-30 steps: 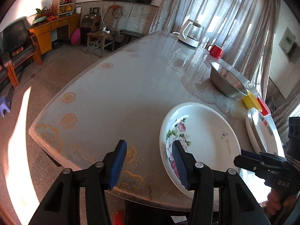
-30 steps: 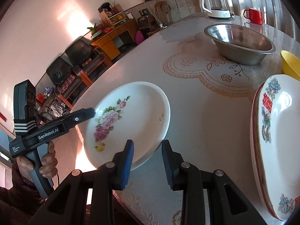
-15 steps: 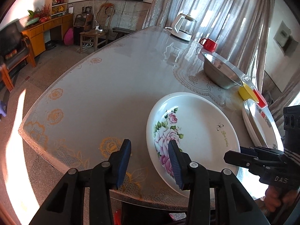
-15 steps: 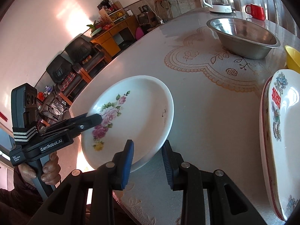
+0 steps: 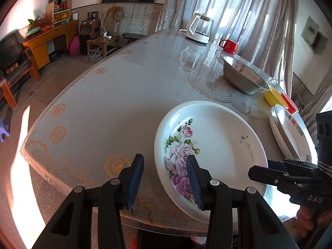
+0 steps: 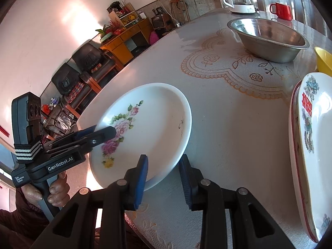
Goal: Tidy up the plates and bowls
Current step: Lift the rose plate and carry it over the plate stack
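**Left gripper slides in around the rose plate's edge**

The big table (image 5: pixel 124 95) has a lacy cloth on it, and nothing on it has moved. The steel bowl (image 5: pixel 242 76) sits at the far side, near the window. A stack of plates (image 5: pixel 290 132) waits at the right edge, with a yellow bowl (image 5: pixel 274 97) just behind it.

The rose plate (image 5: pixel 217 141) lies flat on the table at the near edge, just as it did a moment ago. It is well apart from the stack.

What has changed is the left gripper (image 5: pixel 165 178). A moment ago it was wider and sat a bit to the left of the plate. Now it has come closer and its fingers have pulled in some. One finger is over the pink roses and the other is over the cloth, so the plate's left edge is between them. The fingers are not squeezing yet, and I can see a gap on both sides.

The right gripper (image 6: pixel 164 178) has not moved. Its fingers are partly open too, with the plate's near edge between them, and they are not pinching it.

I think both hands are getting ready to pick up the rose plate together. It probably goes on the stack. The plate is smooth and shiny, so a weak pinch could let it slip.
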`<control>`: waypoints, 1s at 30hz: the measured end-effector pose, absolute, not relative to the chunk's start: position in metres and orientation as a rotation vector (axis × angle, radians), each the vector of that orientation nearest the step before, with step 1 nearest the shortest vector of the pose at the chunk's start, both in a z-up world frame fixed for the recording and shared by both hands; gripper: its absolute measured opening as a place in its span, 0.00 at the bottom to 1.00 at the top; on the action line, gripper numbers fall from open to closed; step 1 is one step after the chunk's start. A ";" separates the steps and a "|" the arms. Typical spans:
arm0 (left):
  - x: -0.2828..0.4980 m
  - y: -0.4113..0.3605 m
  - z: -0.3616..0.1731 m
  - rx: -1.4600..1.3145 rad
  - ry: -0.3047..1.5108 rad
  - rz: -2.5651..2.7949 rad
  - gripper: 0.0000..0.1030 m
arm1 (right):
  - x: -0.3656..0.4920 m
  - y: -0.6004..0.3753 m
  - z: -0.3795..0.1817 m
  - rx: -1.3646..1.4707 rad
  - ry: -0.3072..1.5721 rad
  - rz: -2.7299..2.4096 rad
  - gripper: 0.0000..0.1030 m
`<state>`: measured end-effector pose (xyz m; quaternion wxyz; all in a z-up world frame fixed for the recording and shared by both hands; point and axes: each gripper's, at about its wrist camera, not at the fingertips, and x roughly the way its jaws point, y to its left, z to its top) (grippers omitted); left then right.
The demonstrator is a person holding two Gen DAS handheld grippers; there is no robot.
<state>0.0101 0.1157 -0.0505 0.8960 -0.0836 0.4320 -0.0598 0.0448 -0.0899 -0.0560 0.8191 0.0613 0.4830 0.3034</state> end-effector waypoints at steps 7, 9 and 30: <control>0.009 0.107 -0.053 -0.134 0.877 -0.152 0.36 | 0.046 -0.094 -0.057 0.165 1.032 0.658 0.31; 0.010 0.109 -0.053 -0.148 0.872 -0.158 0.35 | 0.045 -0.094 -0.056 0.164 1.027 0.657 0.31; 0.002 0.092 -0.034 -0.199 0.816 -0.289 0.35 | 0.031 -0.110 -0.034 0.125 0.915 0.576 0.27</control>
